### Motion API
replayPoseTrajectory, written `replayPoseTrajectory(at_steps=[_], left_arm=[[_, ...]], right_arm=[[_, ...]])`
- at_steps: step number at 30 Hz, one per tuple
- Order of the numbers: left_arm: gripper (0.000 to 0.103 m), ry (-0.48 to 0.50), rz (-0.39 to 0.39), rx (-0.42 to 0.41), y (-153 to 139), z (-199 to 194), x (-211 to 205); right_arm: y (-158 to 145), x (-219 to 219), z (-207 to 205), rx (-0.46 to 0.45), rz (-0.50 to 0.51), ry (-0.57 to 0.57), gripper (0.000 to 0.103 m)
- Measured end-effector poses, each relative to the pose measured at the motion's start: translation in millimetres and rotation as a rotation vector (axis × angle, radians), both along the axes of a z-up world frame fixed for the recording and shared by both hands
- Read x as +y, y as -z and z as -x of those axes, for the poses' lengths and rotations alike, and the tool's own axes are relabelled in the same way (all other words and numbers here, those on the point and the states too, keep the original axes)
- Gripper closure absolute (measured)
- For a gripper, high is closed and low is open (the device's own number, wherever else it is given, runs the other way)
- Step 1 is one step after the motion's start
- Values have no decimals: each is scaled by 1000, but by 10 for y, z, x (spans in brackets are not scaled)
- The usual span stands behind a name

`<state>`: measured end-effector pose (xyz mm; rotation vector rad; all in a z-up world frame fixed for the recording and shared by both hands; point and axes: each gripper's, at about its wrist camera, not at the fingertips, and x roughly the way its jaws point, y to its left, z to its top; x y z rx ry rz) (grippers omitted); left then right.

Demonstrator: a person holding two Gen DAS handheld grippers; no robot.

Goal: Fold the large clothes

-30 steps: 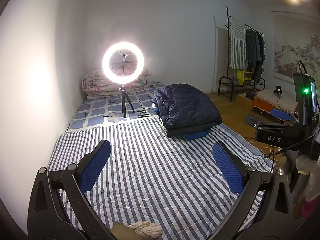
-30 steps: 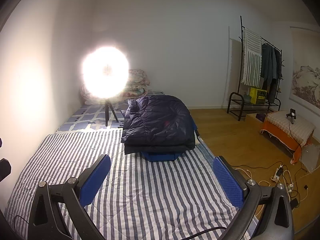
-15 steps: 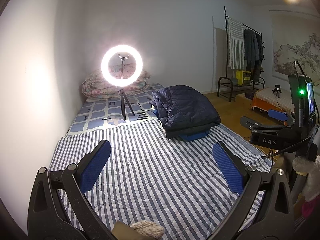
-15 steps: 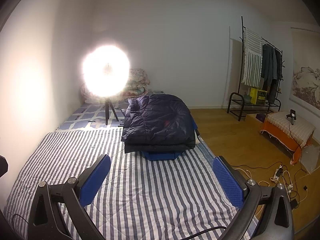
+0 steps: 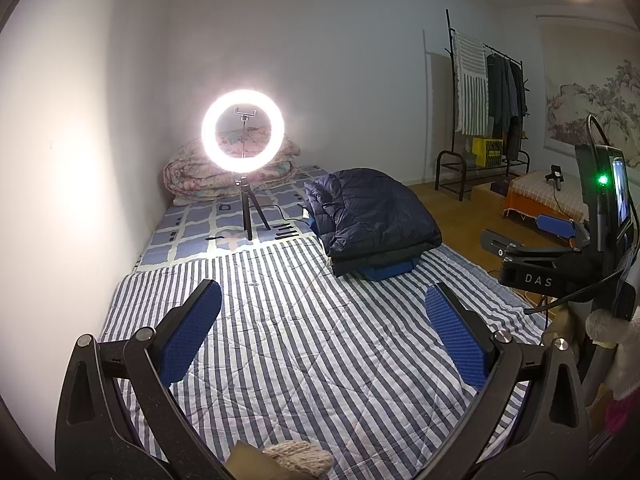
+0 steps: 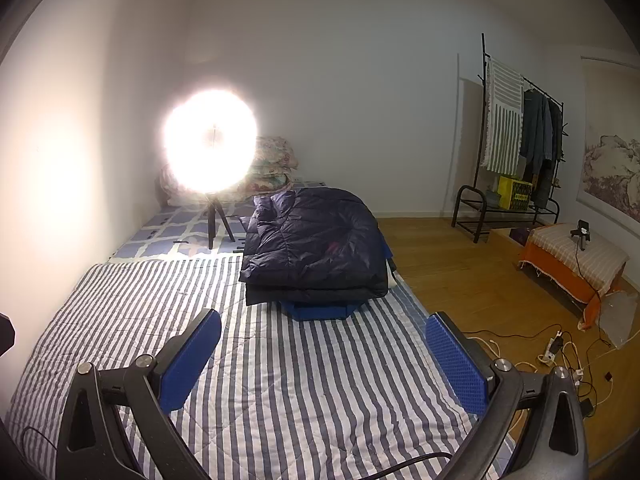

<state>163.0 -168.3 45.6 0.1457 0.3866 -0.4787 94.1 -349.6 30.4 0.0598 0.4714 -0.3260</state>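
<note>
A folded dark navy puffer jacket [image 5: 372, 216] lies on top of a stack of folded dark and blue clothes at the far right side of the striped quilt [image 5: 304, 340]. It also shows in the right wrist view [image 6: 316, 246], on the quilt [image 6: 280, 380]. My left gripper [image 5: 322, 338] is open and empty, held above the quilt well short of the stack. My right gripper [image 6: 322, 360] is open and empty, also short of the stack. The right gripper's body shows at the right edge of the left wrist view [image 5: 556, 264].
A lit ring light on a tripod [image 5: 243, 136] stands behind the quilt, with folded floral bedding [image 5: 208, 172] against the wall. A clothes rack [image 6: 516, 148], an orange-covered low table [image 6: 572, 264] and cables with a power strip [image 6: 556, 348] occupy the wooden floor at right.
Both views have shifted slightly; the left wrist view has drifted a little. Both grippers stay open and empty, and the folded stack has not moved.
</note>
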Motion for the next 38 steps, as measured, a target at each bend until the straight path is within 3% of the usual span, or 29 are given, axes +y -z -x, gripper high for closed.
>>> replayPoseTrajectory(at_steps=[38], left_arm=[[0, 6, -9, 3, 111, -69, 71]], right_arm=[[92, -20, -21, 17, -9, -5, 0]])
